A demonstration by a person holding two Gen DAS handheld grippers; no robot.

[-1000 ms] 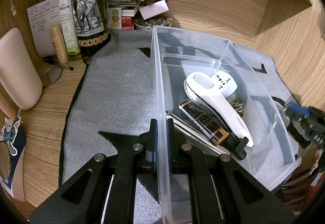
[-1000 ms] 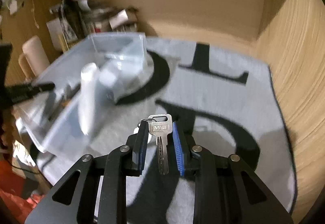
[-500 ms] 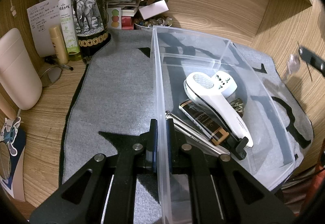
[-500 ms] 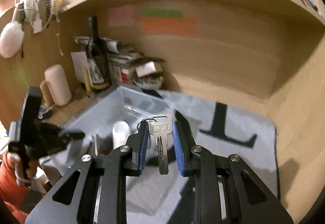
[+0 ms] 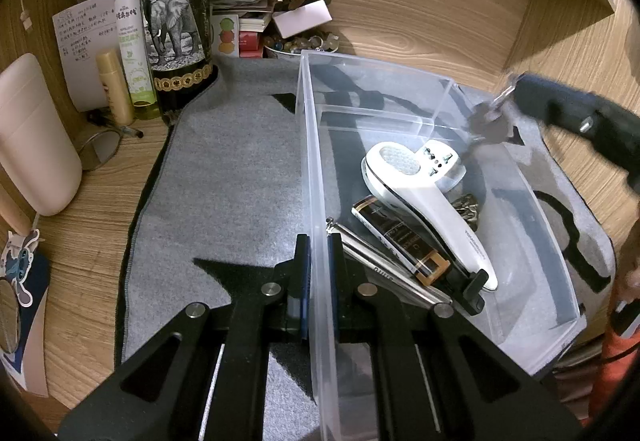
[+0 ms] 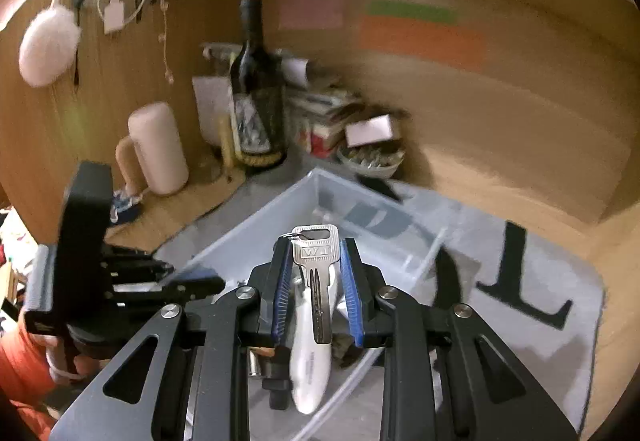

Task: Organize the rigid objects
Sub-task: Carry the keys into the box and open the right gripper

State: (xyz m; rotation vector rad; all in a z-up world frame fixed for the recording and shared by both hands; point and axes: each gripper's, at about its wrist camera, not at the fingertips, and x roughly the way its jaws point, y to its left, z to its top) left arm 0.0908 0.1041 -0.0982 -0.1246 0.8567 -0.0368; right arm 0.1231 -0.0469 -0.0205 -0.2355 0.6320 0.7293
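Right wrist view: silver key (image 6: 315,265), stamped head uppermost, is clamped between the right gripper (image 6: 316,281) pads above the clear bin (image 6: 256,225); left gripper (image 5: 318,269) pinches the bin's wall.

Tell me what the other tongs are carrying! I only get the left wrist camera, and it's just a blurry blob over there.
Observer: A silver key, pinched in the right tongs, head pointing forward.
Operator: Is it pointing at my box?
Observer: Yes. In the right wrist view, the clear bin and the white handheld device lie straight behind the key.
Operator: Anything fun I can't see?
Observer: A fluffy white ball hangs high up at the left.
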